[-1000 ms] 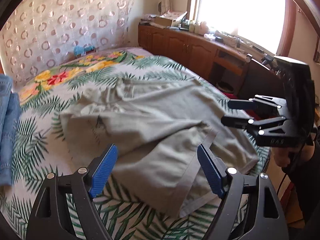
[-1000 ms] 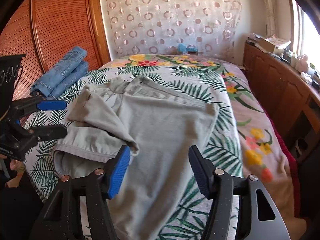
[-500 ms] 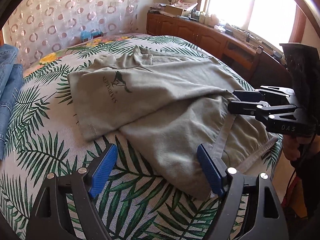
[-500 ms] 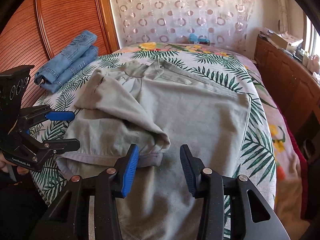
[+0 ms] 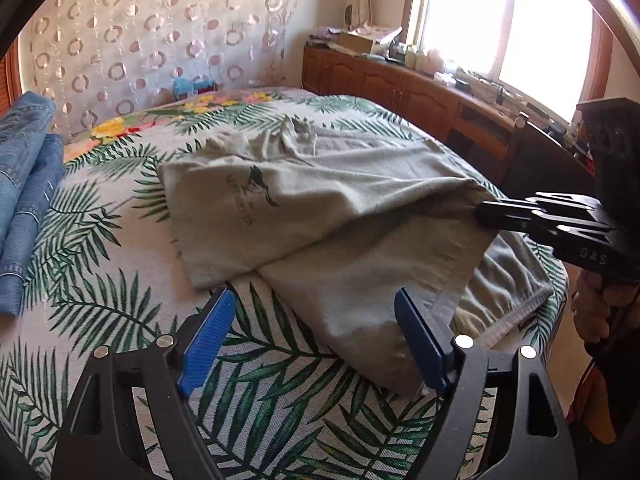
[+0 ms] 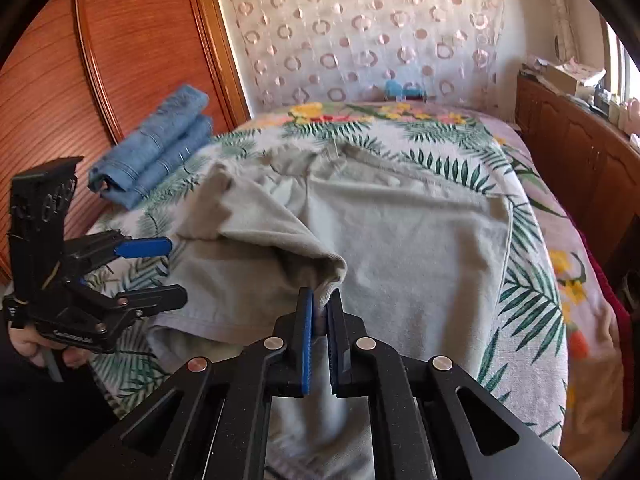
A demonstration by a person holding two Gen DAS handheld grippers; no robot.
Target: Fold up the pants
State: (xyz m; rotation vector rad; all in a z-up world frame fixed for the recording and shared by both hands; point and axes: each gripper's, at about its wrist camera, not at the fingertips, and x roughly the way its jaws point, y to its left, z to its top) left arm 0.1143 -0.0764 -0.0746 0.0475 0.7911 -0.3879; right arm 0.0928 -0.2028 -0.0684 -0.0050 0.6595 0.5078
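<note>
Pinching a folded corner of the grey pants [image 6: 400, 248], my right gripper [image 6: 320, 300] has its jaws clenched on the cloth at the near edge of the bed [image 6: 536, 304]. My left gripper [image 5: 312, 320] hovers with jaws released and nothing between them; the near hem of the upper fold lies just ahead of them, slightly toward their right side. The pants lie spread across the middle of the bed, long axis running from the near edge toward the curtained headboard end, with one leg doubled over the other. I judge the left hand the nearer to the loose hem, so the coming grasp falls to it. Folded blue jeans [image 6: 156, 148] rest at the far left edge.
</note>
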